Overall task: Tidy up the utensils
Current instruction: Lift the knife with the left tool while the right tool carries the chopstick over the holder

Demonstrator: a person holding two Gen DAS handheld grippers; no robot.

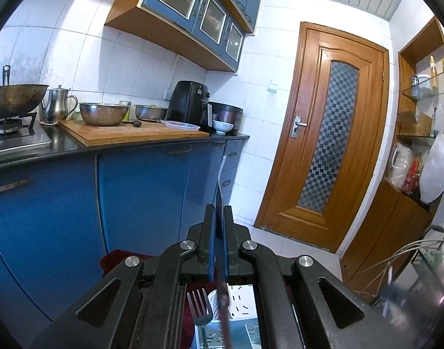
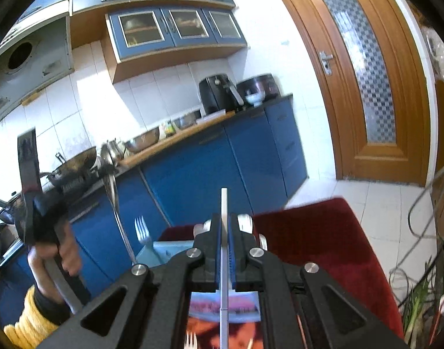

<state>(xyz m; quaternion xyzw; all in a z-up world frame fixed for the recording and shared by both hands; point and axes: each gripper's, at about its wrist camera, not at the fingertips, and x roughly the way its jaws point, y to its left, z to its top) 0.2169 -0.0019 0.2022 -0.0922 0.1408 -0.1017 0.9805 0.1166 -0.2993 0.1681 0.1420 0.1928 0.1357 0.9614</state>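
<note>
Left hand-held gripper [image 1: 219,226]: jaws nearly shut on a thin dark utensil [image 1: 221,192], likely a knife, its tip pointing to 12 o'clock.
Right hand-held gripper [image 2: 225,226]: clamped on a slim white stick [image 2: 224,203], perhaps a chopstick, upright.
Holder [image 1: 239,299]: white slotted caddy at 6 o'clock under the left gripper.
Done: a fork [image 1: 200,308] already stands in the caddy, tines up.
Left: both held pieces remain outside; I judge the task about midway.
Red cloth [image 2: 323,232]: covers the surface at 4 o'clock in the right view.

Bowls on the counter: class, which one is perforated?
The large steel bowl on the wooden board, beside the kettle; the smaller steel bowl and white bowl have no holes.
</note>
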